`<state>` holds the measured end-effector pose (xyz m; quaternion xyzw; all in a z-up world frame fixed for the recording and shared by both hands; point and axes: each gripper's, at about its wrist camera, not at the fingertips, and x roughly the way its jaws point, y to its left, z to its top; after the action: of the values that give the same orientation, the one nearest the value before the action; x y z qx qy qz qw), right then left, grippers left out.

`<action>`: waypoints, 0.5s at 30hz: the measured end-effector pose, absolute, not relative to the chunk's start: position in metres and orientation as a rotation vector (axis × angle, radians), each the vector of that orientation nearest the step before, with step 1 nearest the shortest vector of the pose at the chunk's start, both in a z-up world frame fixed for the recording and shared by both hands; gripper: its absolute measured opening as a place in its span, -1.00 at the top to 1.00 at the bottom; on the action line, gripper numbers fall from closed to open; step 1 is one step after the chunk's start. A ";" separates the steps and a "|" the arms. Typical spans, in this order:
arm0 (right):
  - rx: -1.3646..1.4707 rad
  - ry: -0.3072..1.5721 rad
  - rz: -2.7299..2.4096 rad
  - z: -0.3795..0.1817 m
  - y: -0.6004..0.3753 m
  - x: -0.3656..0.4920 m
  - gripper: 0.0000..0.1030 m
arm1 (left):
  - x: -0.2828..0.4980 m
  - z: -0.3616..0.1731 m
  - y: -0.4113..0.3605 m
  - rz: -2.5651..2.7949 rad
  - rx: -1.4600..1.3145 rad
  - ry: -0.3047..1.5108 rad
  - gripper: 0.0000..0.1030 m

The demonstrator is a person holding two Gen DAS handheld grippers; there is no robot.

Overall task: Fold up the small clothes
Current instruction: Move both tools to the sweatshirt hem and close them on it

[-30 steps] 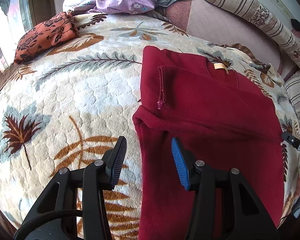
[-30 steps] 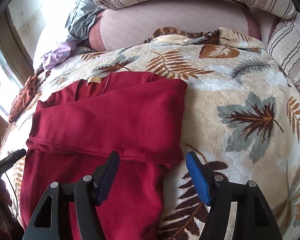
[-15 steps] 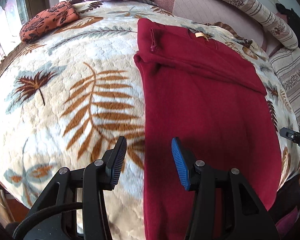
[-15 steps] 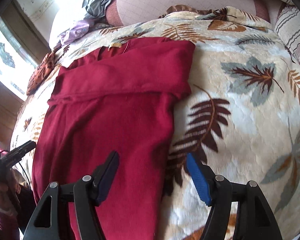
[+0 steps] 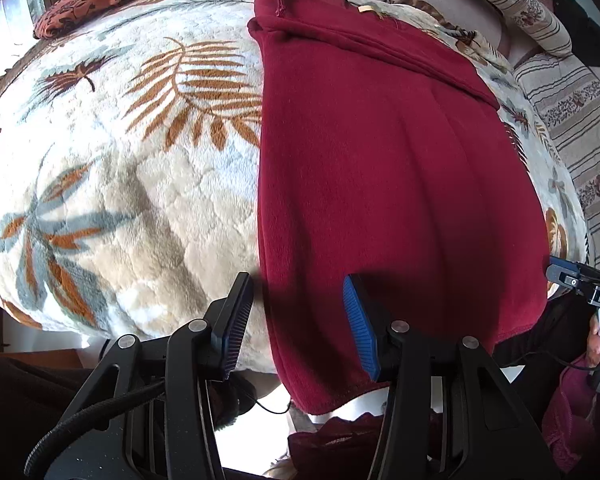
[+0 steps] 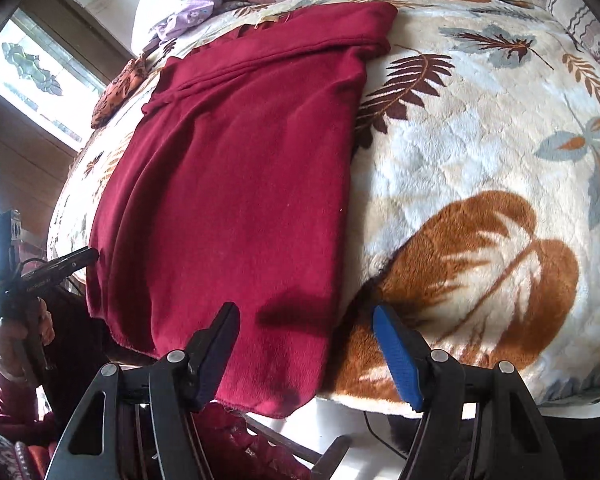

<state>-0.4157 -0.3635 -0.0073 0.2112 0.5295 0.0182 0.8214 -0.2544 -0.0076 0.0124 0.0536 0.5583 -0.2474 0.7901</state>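
Both cameras have drawn back toward the near edge of the bed since a second ago: then the folded sleeves and collar of the red garment filled the middle of each view, and now they sit far up the frame, with the hem hanging over the bed's edge close in front of the fingers.

In the left wrist view, the left hand-held gripper has its jaws apart, nothing between the pads; its black pad hovers over the blanket and its blue ribbed pad over the garment's left hem corner. The blanket is thick, plush and quilted, cream with rust and grey-blue leaf prints. An orange floral folded cloth lies at its far left corner. The garment is a soft fleece, folded into a long rectangle with a sleeve laid across the top and shallow lengthwise creases.

In the right wrist view, the right hand-held gripper is likewise parted and empty, straddling the garment's right edge near the hem, with the blue pad over a large brown leaf print.
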 end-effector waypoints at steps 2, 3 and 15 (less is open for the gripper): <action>0.467 1.125 0.060 -0.008 -0.359 -0.420 -0.13 | -0.257 0.010 -0.005 -0.532 0.103 1.212 0.09; 0.474 1.130 0.082 -0.009 -0.356 -0.422 -0.06 | -0.259 0.009 -0.005 -0.534 0.106 1.214 0.09; 0.483 1.211 0.203 -0.018 -0.345 -0.413 0.13 | -0.269 0.001 -0.011 -0.560 0.128 1.232 0.09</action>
<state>-0.4129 -0.3453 -0.0180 0.2244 0.5626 0.0945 0.7900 -0.2692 -0.0107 0.0007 0.0592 0.5696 -0.2591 0.7778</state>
